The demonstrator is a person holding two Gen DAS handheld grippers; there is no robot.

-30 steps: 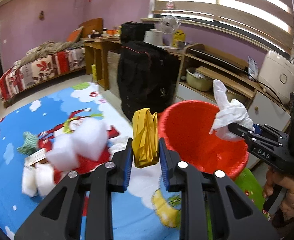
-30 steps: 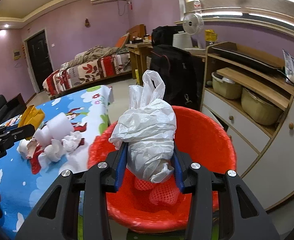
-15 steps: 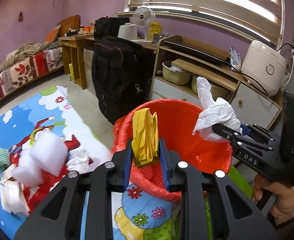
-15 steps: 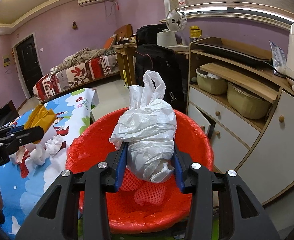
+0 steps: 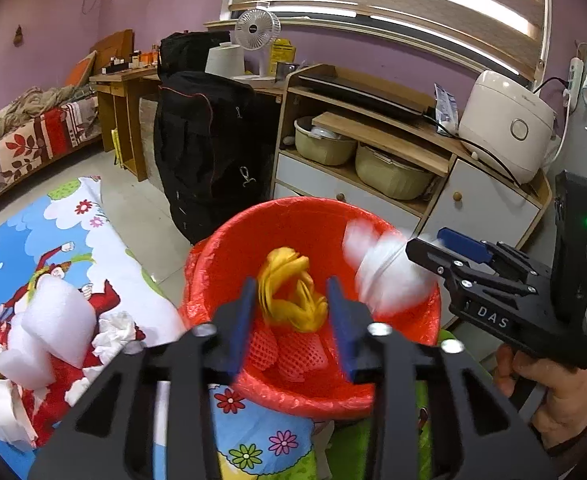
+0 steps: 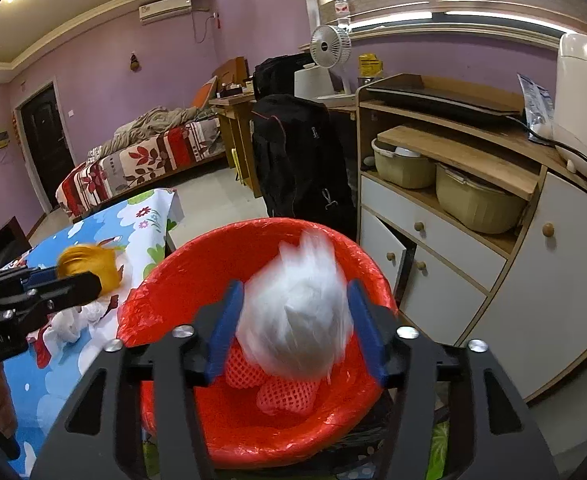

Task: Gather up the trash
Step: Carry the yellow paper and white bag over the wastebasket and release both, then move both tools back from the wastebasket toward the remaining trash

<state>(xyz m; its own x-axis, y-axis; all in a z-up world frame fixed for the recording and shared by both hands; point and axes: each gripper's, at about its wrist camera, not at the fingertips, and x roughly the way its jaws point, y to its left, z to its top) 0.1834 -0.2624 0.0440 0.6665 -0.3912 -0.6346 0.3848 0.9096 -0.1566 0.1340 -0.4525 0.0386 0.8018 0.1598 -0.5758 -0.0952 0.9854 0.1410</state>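
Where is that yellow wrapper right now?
In the left wrist view the yellow wrapper sits loose between the open left tool's blue fingers, over the red bin and its red mesh scraps, left of the blurred white bag.

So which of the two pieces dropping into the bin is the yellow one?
The crumpled yellow wrapper between the open left gripper; the white plastic bag, blurred, is at the right gripper, over the red bin.

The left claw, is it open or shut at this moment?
Open. The left claw has its blue pads spread apart, and the yellow wrapper sits loose between them, above the red bin.
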